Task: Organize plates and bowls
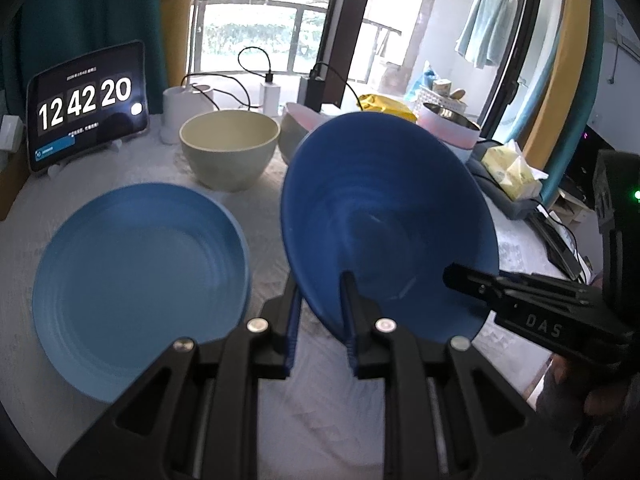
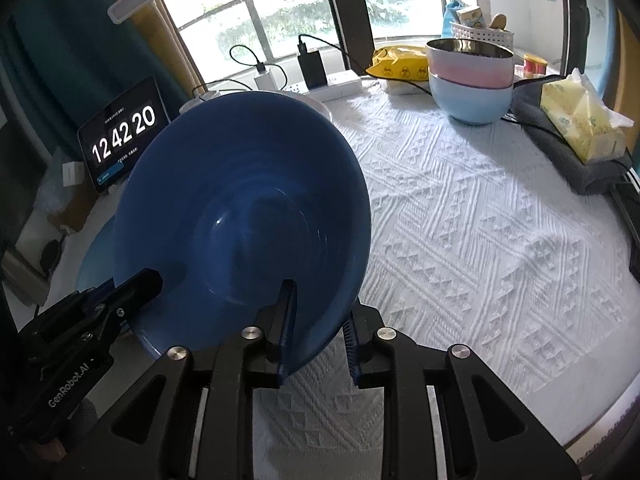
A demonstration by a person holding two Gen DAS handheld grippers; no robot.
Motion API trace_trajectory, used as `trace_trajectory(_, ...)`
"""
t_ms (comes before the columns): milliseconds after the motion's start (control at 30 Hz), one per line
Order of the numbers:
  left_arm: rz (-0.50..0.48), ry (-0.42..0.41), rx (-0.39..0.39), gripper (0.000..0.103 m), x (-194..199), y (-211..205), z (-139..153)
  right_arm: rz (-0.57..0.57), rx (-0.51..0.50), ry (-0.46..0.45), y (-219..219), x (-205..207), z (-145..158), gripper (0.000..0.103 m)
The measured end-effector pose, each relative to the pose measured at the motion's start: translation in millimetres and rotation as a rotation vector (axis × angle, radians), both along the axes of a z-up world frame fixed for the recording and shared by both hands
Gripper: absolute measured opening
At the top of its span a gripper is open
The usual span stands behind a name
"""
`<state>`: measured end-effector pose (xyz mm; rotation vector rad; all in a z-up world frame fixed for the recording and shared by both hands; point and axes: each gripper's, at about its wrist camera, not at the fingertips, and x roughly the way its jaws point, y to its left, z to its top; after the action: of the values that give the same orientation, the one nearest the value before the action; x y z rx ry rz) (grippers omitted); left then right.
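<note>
A dark blue plate (image 1: 380,200) hangs tilted above the table, gripped at its near rim from both sides. My left gripper (image 1: 320,280) is shut on the lower left of the rim, one finger on each face. My right gripper (image 2: 320,300) has the same dark blue plate (image 2: 240,200) slanting across its jaws, pads against both faces. Each gripper shows in the other's view: the right gripper (image 1: 456,276) and the left gripper (image 2: 152,280). A light blue plate (image 1: 140,280) lies flat on the white cloth to the left, below the held plate.
A cream bowl (image 1: 228,148) and a beige-pink bowl (image 1: 296,128) stand behind the plates. A pink bowl stacked in a light blue bowl (image 2: 470,80) sits at the far right. A tablet clock (image 1: 86,108), chargers with cables, and a tissue pack (image 2: 580,124) line the table's edges.
</note>
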<state>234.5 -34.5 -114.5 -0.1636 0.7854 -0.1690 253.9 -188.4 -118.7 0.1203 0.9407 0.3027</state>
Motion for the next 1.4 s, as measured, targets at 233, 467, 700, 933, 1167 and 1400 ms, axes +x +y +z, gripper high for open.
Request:
trace_trajectory(233,-0.021,0.021,-0.003,0.021,-6,-2,-4,-0.012,-0.011,0.008,-1,-8,2,0.024)
trace_trajectory(467,-0.041,0.033,0.008,0.021,-7,-7,-7,-0.051,-0.013,-0.005,-12,-13,7,0.025)
trace_trajectory(700,-0.041,0.028,0.014,0.021,-8,-7,-5,-0.08,-0.009,-0.029,-21,-12,14,0.025)
trace_trajectory(933,-0.013,0.028,0.0,0.023,-3,1,-1,-0.082,-0.006,-0.044,-22,-7,18,0.029)
trace_trajectory(1167,0.004,0.029,-0.009,0.028,3,7,1,-0.074,-0.011,-0.059,-21,2,24,0.03)
trace_trajectory(1400,0.039,-0.018,-0.031,0.035,7,21,14,-0.079,-0.01,-0.068,-22,10,29,0.03)
